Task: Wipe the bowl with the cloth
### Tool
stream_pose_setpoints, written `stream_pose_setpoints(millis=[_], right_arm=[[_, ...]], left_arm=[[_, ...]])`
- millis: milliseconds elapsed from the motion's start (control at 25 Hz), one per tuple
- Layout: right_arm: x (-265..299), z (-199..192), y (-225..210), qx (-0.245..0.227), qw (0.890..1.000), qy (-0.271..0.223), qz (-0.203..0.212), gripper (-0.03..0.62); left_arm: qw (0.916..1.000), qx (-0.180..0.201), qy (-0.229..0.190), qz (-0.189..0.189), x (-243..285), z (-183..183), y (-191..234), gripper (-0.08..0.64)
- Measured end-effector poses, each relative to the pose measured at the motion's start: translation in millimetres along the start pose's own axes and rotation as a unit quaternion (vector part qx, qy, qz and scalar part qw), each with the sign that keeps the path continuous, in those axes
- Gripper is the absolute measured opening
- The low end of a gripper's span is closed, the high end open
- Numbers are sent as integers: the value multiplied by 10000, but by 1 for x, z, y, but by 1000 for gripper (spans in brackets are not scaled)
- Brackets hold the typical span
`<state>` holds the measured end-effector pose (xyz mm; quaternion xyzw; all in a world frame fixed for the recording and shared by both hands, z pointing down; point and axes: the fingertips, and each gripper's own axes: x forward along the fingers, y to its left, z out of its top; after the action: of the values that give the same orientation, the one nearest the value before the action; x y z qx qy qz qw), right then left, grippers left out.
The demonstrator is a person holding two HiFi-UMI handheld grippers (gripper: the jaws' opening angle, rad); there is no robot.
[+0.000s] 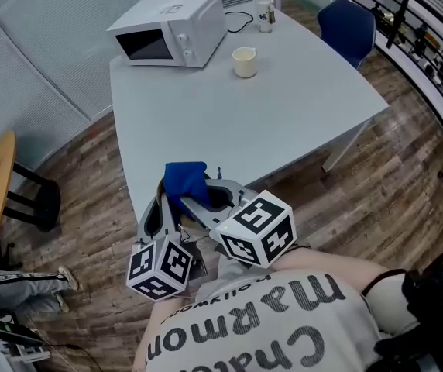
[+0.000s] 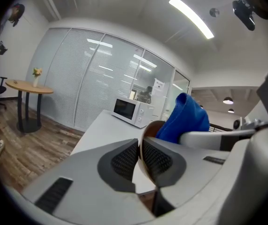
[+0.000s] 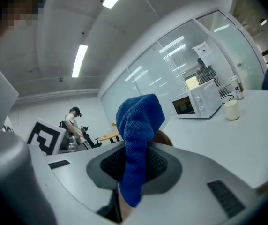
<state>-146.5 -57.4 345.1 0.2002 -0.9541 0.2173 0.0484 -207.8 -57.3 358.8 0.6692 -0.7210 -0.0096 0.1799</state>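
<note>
Pinching bowl (image 2: 152, 127), left claw (image 2: 140, 147), cloth (image 3: 138, 125), right claw (image 3: 135, 162)

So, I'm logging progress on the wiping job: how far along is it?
Done: both things are picked up. The left gripper is clamped on the rim of the brown bowl, and the right gripper pinches the blue cloth. In hand: cloth held right beside the bowl. Left: the wiping itself; no sign shows whether any has happened.

a white microwave (image 1: 171, 28) and cream cup (image 1: 245, 62) stand on the grey table (image 1: 283, 122).
</note>
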Motion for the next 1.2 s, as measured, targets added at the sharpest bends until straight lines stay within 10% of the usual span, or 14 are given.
stream_pose_setpoints(millis=[160,560,1200], right_arm=[[5,-17,-5,-320,9987,306,-235,63],[16,-29,11,738,9943,386,665,63],[3,-56,-31,-454,9922,1163,-55,62]], left_arm=[[9999,8,-91,-100,-5,3,-12,49],[9990,-358,-173,-207,-6,8,-1,55],[9991,-357,166,-151,-3,-13,6,57]])
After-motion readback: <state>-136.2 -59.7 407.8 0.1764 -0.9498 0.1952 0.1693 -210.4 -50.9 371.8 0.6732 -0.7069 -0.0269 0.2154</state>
